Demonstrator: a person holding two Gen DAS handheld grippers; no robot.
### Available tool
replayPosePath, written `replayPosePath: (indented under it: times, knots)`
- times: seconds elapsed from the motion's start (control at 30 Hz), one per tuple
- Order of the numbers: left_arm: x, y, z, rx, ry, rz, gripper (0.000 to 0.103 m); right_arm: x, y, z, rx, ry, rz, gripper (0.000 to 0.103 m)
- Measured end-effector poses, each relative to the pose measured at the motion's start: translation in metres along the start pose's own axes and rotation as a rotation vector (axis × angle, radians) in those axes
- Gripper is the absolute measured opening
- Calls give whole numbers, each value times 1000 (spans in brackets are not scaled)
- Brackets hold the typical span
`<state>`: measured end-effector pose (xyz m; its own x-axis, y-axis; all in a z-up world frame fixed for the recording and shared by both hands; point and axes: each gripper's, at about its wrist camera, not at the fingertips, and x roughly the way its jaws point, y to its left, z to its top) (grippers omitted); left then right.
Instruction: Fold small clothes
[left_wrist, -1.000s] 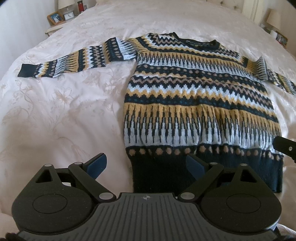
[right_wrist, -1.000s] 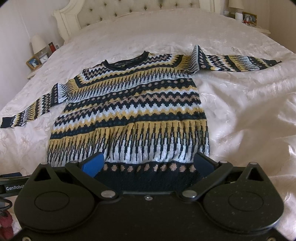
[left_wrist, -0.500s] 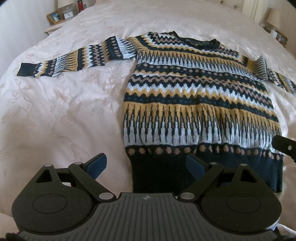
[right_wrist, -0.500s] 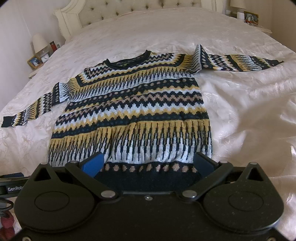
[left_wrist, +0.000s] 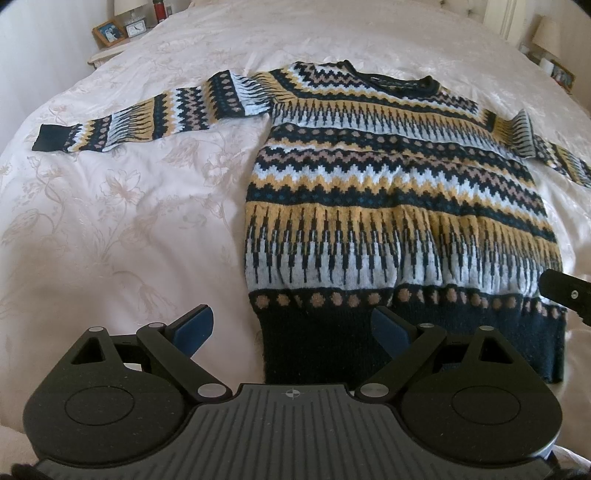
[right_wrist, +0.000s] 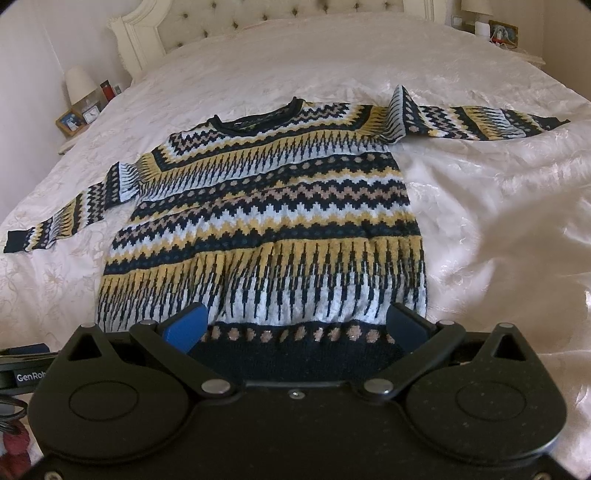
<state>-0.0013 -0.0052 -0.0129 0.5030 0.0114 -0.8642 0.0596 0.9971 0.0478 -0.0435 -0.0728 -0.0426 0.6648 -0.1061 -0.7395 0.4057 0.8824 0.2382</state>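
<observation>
A patterned sweater (left_wrist: 399, 206) lies flat on the bedspread (left_wrist: 122, 221), sleeves spread. The left gripper (left_wrist: 291, 326) hangs spread wide and empty above the hem's left corner; the right gripper (right_wrist: 297, 328), equally spread and empty, straddles the dark hem band.

Both views have slid slightly, the sweater (left_wrist: 402, 206) now sitting a little lower in frame.

Home bedroom: large bed (right_wrist: 480, 206), tufted headboard (right_wrist: 280, 18), nightstand (left_wrist: 107, 55) with framed photo (left_wrist: 109, 32), lamp (right_wrist: 78, 84).
</observation>
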Motion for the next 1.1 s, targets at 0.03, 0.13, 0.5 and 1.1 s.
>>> replayPosePath:
  times: [0.03, 0.13, 0.5, 1.1]
  knots:
    - [1, 0, 0, 0, 0, 0, 93, 1, 0, 0, -1, 3, 0, 102]
    - [1, -2, 0, 2, 2, -1, 93, 2, -2, 2, -1, 6, 2, 102]
    - [5, -3, 11, 12, -9, 1, 93, 9, -5, 12, 1, 4, 5, 102]
    - [16, 5, 53, 32, -111, -35, 93, 35, -18, 34, 2, -58, 93, 102]
